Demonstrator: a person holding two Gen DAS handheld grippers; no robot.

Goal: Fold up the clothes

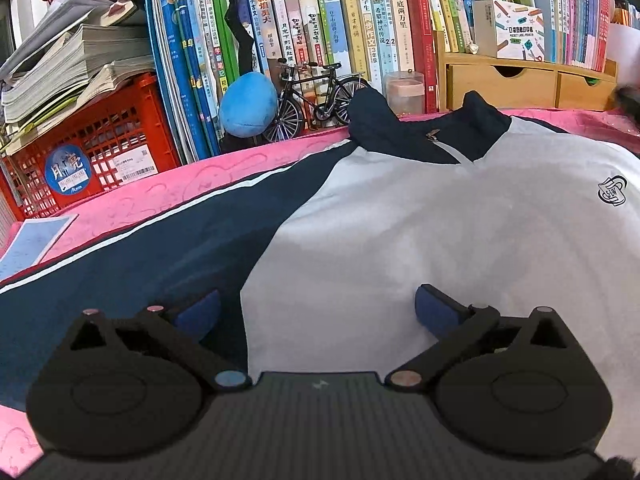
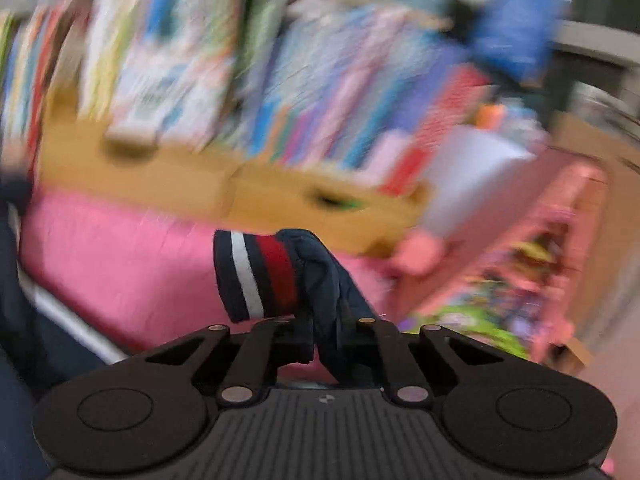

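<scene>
My left tongs (image 1: 318,308) are spread wide, hovering just over the jacket (image 1: 400,220) with nothing between the blue pads (image 1: 436,312). The jacket is laid out flat on the pink counter (image 1: 132,200), white chest panel up, navy collar (image 1: 420,128) toward the row of books (image 1: 360,20) at the back. One navy sleeve (image 1: 120,248) with a white stripe runs out to the left in that view.

My right tongs (image 2: 316,344) are clamped tight on the other sleeve, right behind the cuff (image 2: 256,276). The cuff, with its navy, white and red bands, sticks up past the fingertips, lifted off the pink surface. That view is badly smeared, so beyond the cuff I only make out books and a wooden drawer box (image 2: 304,196).

A little model bicycle (image 1: 316,100) and a blue plush (image 1: 248,104) sit by the books, just behind the jacket.
</scene>
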